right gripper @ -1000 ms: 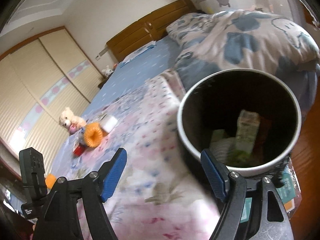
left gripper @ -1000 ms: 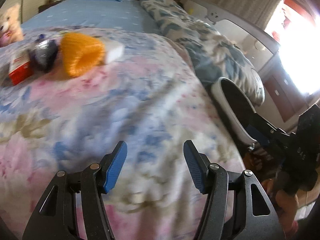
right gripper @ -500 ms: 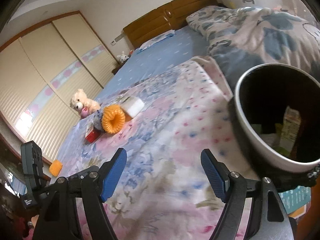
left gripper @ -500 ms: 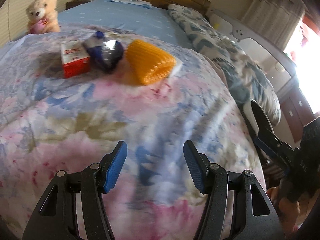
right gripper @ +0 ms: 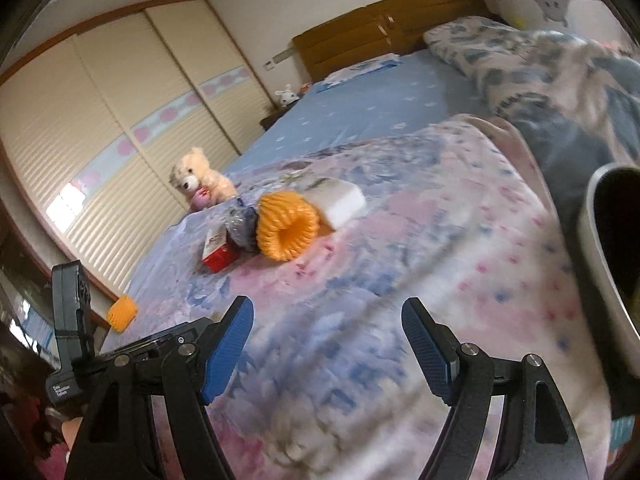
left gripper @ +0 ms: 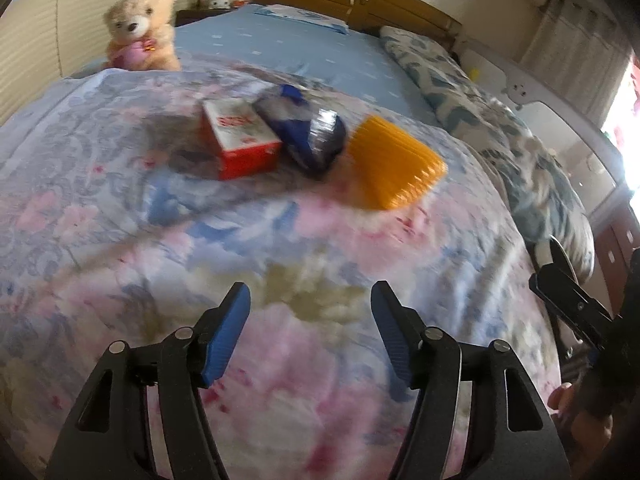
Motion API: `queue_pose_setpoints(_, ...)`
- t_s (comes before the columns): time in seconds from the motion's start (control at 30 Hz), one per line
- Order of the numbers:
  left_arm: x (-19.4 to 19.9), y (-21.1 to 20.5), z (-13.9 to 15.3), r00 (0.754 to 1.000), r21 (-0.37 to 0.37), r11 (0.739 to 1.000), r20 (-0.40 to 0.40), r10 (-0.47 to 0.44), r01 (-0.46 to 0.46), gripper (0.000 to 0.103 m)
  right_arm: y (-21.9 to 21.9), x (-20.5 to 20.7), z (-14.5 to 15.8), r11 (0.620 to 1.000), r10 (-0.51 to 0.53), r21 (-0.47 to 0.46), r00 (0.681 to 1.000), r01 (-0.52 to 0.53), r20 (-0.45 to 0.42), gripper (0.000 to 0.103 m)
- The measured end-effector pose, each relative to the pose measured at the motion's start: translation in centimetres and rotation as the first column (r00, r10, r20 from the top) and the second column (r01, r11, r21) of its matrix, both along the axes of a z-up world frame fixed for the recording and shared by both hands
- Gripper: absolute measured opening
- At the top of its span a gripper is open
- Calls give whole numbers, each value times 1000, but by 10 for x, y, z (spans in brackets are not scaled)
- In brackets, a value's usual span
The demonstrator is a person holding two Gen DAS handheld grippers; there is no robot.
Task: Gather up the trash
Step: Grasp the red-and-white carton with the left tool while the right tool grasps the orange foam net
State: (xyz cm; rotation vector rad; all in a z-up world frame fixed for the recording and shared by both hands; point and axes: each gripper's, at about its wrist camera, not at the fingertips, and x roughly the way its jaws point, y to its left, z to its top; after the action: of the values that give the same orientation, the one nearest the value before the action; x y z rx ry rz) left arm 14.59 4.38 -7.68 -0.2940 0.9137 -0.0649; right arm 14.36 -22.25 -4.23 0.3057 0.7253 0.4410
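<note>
- The left gripper (left gripper: 310, 330) hovers over the flowered blanket (left gripper: 280, 248) with its blue-padded fingers (left gripper: 226, 332) spread wide and nothing between them.
- The right gripper (right gripper: 326, 350) is likewise wide apart and holds nothing; its fingers (right gripper: 426, 350) hang above the near part of the same blanket (right gripper: 400, 280).
- The trash lies in a cluster on the blanket, far from both grippers. In the left wrist view, from left to right: a red and white box (left gripper: 240, 138), a crumpled blue and silver wrapper (left gripper: 306, 132) touching it, and an orange foam net sleeve (left gripper: 394, 162) just beside the wrapper.
- From the right wrist view the sleeve (right gripper: 288, 224) shows its open end, with a white block (right gripper: 340, 198) right behind it, the wrapper (right gripper: 240, 226) to its left and the box (right gripper: 218, 250) nearer left.
- A second orange piece (right gripper: 122, 312) sits at the far left edge of the bed.
- The rim of a dark bin (right gripper: 600, 264) shows at the right edge, beside the bed.
- A teddy bear (left gripper: 140, 28) sits beyond the cluster, on the blue sheet (left gripper: 312, 52).
</note>
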Motion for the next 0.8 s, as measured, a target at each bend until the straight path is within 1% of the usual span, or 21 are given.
queue_pose_setpoints(0.2,20,20,-2,999,26,999,-5,46,-45,70,26,22,1,999,52,-8,999,-52,17,78)
queue_pose_setpoints(0.37,42,29,-3,998,53,997,-6,58,-58,72,47,42,-3,994,105,-31,994,-104,27,78)
queue_pose_setpoints(0.5,61,31,-1,998,68,996,-1,63,-63,74,56,60,-6,993,116,-31,993,-115,23,78)
queue_pose_setpoints(0.67,87,31,-1,997,116,991,7,72,-72,75,64,79,-5,993,113,-28,993,-112,33,78)
queue_pose_setpoints(0.8,103,32,-5,996,133,987,5,89,-88,75,70,91,-7,994,106,-33,994,-105,40,78)
